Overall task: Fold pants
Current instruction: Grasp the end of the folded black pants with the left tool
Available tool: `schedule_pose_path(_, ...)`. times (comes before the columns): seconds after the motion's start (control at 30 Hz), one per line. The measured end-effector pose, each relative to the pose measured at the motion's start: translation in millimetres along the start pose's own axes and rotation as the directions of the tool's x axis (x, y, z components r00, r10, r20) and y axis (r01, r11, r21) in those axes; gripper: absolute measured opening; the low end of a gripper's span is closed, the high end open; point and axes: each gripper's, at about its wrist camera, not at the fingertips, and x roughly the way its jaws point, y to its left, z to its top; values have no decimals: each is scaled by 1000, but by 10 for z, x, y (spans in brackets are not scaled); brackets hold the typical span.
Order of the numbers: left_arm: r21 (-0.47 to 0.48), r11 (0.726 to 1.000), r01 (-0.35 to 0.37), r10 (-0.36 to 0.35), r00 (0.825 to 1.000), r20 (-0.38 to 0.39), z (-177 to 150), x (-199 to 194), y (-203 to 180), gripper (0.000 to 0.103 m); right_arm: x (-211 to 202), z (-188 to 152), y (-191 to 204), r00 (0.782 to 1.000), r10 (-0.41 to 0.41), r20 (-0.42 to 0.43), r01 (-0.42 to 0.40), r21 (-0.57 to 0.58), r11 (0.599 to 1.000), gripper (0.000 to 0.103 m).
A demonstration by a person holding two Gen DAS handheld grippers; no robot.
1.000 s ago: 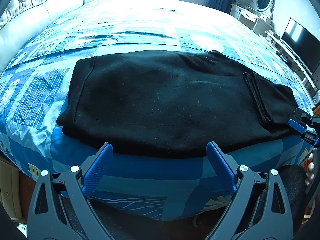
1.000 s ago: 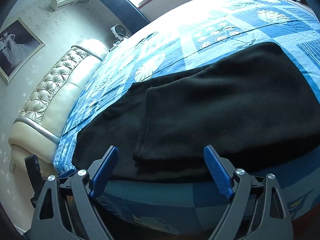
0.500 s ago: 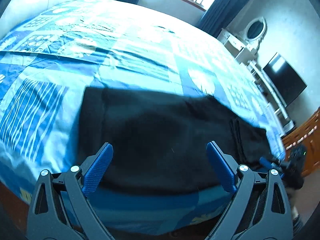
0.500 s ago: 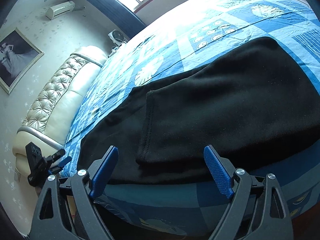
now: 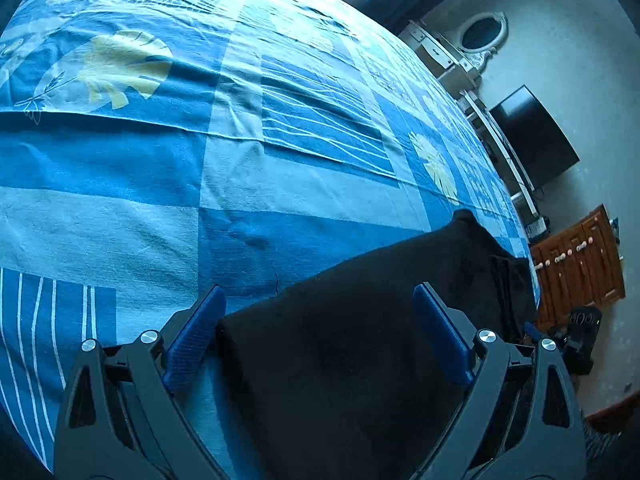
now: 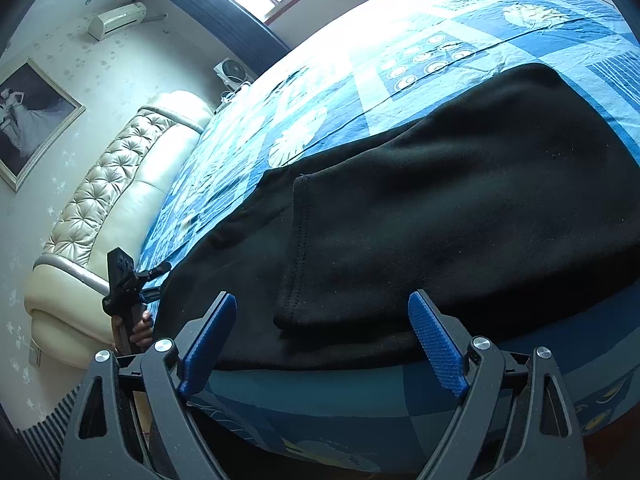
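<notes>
The black pants (image 6: 460, 208) are laid flat along the near edge of the bed (image 5: 240, 160), already folded lengthwise, with one hemmed end lapped over the layer beneath. Since a second ago the left gripper (image 5: 320, 336) has been swung from a position facing the middle of the pants to their far-left end, and its blue fingers (image 5: 194, 340) are now spread wide astride that corner, nothing being pinched. The right gripper (image 6: 322, 344) has been kept where it was, at the near edge of the pants beside the hemmed end, its jaws likewise released and empty. Both ends being covered, a crosswise fold is judged to be the step prepared, though no grasp has yet been made.
</notes>
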Motion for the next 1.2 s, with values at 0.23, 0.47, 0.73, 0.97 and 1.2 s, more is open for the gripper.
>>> schedule_pose_path(0.23, -59, 981, 187, -181, 979, 94, -255, -187, 118, 88, 21, -15, -26, 1000, 18, 0, -18, 21, 1000, 89)
schedule_pose_path(0.47, 22, 998, 58, -58, 998, 20, -60, -3, 50, 86, 22, -19, -25, 1000, 15, -2, -15, 28, 999, 90)
schedule_pose_path(0.73, 22, 982, 187, -186, 981, -47, -547, -171, -166, 85, 24, -32, -61, 999, 42, -2, -42, 75, 996, 90)
schedule_pose_path(0.97, -121, 985, 121, -125, 992, -27, -454, -103, -30, 52, 34, -44, 7, 999, 46, -17, -45, 66, 997, 90)
schedule_pose_path(1.2, -141, 989, 43, -48, 998, -33, -388, -267, -334, 19, 39, -58, 116, 998, 56, -23, -55, 44, 998, 90)
